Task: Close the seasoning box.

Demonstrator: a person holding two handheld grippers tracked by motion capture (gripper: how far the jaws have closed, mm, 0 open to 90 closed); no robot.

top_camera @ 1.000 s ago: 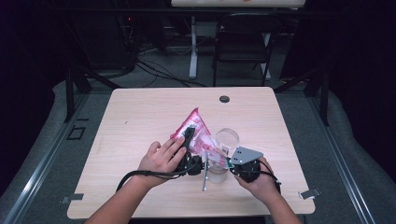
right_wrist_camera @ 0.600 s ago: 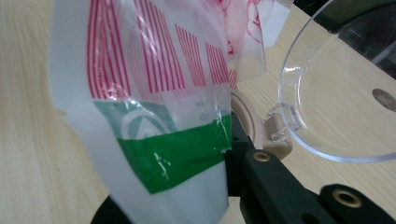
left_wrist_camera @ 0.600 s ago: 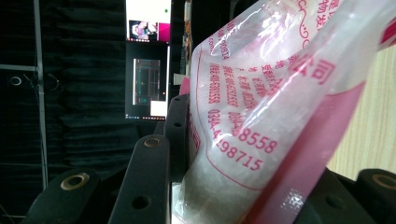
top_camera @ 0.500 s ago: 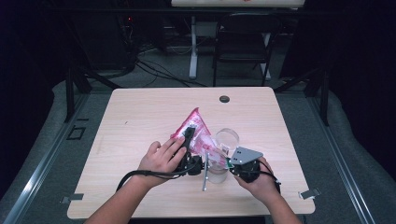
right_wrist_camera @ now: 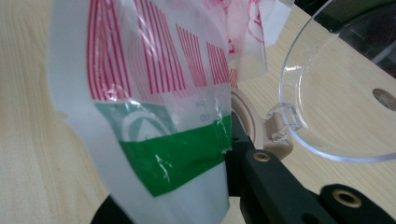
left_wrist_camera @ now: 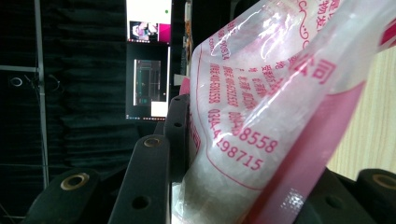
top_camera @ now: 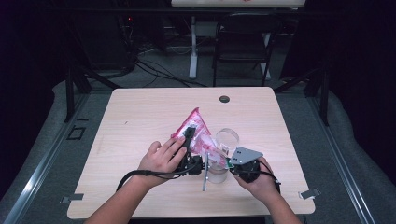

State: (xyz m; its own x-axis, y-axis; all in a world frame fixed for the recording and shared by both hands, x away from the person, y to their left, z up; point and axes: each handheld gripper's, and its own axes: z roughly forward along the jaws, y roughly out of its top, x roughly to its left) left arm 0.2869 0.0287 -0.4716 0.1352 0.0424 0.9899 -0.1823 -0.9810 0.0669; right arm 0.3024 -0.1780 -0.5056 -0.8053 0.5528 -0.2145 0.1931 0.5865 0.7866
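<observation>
Nothing is being shifted since a second ago: both tools are still being kept in place. On the worktop (top_camera: 140, 116), a pink-and-white plastic bag (top_camera: 195, 130) is being gripped by the left tool (top_camera: 189, 135), while its green-striped corner (right_wrist_camera: 163, 158) is being pinched by the right tool (top_camera: 227, 163) beside a clear plastic cup (top_camera: 227, 139).
</observation>
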